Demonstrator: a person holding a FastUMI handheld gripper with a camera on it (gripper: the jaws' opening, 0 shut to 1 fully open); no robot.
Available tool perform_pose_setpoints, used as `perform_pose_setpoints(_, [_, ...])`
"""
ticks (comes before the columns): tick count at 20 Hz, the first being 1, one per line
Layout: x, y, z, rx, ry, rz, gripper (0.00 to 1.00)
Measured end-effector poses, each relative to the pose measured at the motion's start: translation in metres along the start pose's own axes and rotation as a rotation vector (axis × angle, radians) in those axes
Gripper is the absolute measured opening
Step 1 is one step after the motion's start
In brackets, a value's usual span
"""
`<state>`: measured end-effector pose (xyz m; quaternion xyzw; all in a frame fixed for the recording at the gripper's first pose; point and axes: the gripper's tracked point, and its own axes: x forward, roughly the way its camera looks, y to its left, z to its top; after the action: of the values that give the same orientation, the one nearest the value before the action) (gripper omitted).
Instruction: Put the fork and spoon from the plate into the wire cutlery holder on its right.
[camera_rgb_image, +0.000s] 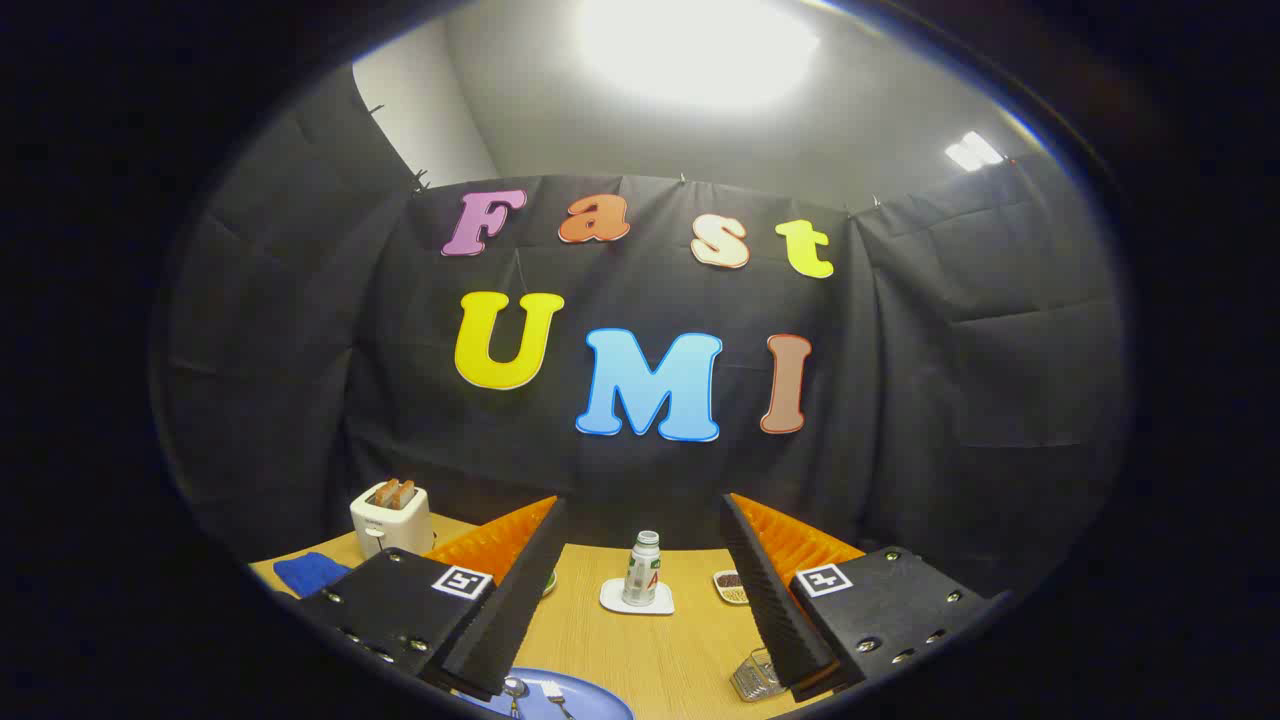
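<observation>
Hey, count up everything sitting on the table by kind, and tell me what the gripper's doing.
Toaster: 1
Blue cloth: 1
Bottle on a white coaster: 1 each
Small dish: 1
Blue plate: 1
Spoon: 1
Fork: 1
Wire cutlery holder: 1
Total: 9
The gripper is open, holding nothing, above the table.

Pale wood-grain surface (650, 650), matt; glossy plate (590, 700); shiny metal spoon (514, 688) and fork (553, 694); wire metal holder (755, 678).
</observation>
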<state>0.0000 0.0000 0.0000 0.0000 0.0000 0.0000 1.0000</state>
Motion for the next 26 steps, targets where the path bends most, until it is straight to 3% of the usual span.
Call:
perform_pose_setpoints(5, [-0.006,-0.010,0.012,0.022,-0.064,-0.027,0.95])
perform_pose_setpoints(13, [-0.004,-0.008,0.000,0.032,-0.023,-0.009,0.95])
perform_pose_setpoints(26, [-0.005,0.017,-0.074,0.003,0.243,0.068,0.95])
